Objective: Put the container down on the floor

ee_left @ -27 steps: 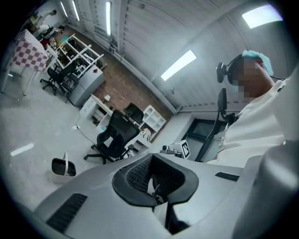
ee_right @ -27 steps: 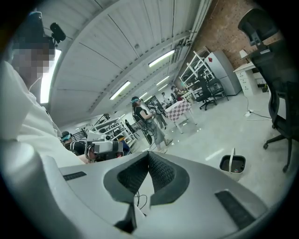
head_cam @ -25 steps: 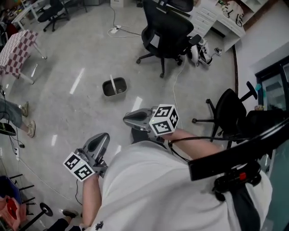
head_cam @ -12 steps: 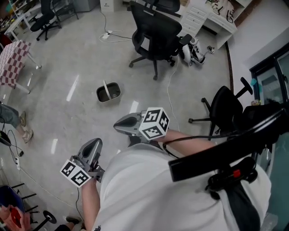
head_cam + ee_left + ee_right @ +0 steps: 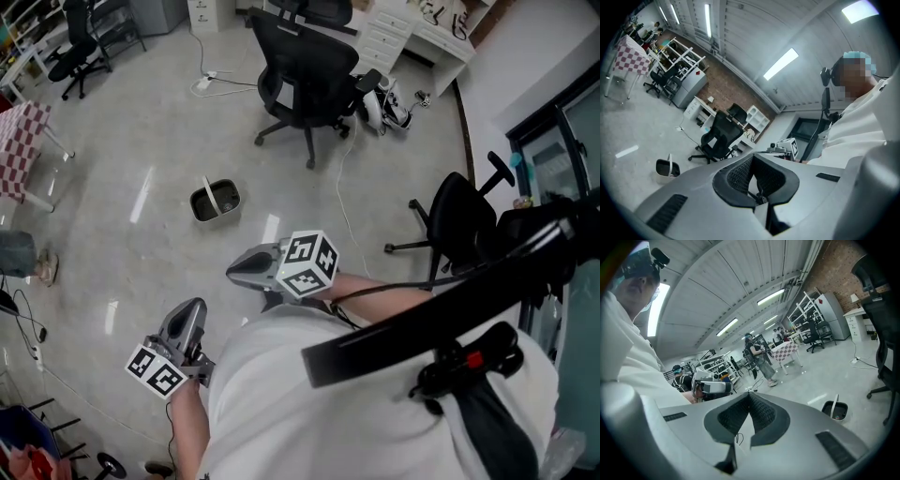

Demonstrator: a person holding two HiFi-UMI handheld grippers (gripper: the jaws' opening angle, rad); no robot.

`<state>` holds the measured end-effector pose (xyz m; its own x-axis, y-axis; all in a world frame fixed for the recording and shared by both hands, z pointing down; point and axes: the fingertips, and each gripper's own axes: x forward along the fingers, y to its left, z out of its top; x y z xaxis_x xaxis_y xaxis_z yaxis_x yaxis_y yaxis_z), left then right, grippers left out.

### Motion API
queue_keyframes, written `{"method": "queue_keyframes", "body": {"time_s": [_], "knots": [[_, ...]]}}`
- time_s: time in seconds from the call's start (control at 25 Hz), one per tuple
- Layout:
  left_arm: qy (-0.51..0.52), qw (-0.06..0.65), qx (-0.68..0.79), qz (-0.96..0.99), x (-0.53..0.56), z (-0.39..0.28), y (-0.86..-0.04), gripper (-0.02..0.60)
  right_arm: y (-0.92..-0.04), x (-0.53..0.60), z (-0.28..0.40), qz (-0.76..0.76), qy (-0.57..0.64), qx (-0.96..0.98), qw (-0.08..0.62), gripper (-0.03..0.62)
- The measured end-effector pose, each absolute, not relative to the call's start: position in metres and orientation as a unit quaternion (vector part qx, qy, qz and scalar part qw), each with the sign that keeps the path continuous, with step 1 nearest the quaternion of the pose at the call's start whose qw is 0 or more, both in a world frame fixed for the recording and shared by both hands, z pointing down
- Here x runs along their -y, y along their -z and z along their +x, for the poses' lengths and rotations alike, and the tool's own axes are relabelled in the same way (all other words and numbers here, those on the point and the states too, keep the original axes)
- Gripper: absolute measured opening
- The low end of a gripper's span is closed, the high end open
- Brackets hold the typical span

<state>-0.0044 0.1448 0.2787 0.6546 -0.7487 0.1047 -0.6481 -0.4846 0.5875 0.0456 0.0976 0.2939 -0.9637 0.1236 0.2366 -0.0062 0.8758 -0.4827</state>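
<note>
container (image 5: 215, 200): seen upright on the floor (image 5: 131, 141), handle raised, well apart from both tools | left gripper (image 5: 190, 309): jaws pressed together, nothing held | right gripper (image 5: 234, 272): jaws pressed together, nothing held

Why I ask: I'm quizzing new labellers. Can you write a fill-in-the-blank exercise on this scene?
1. The container stands on the ____.
2. The jaws of the left tool and the right tool are both ____, with nothing between them.
3. The office chair beyond the container is coloured ____.
Missing words: floor; shut; black.
</note>
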Motion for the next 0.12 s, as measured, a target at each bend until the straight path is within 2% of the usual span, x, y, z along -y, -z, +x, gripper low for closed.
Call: {"method": "queue_keyframes", "body": {"time_s": [0.12], "knots": [[0.083,0.304,0.408,0.857,-0.1461,-0.0058,-0.2793,0.01,-0.2948,-0.0985,0.0441,-0.032,-0.247,0.959,0.132,0.015]]}}
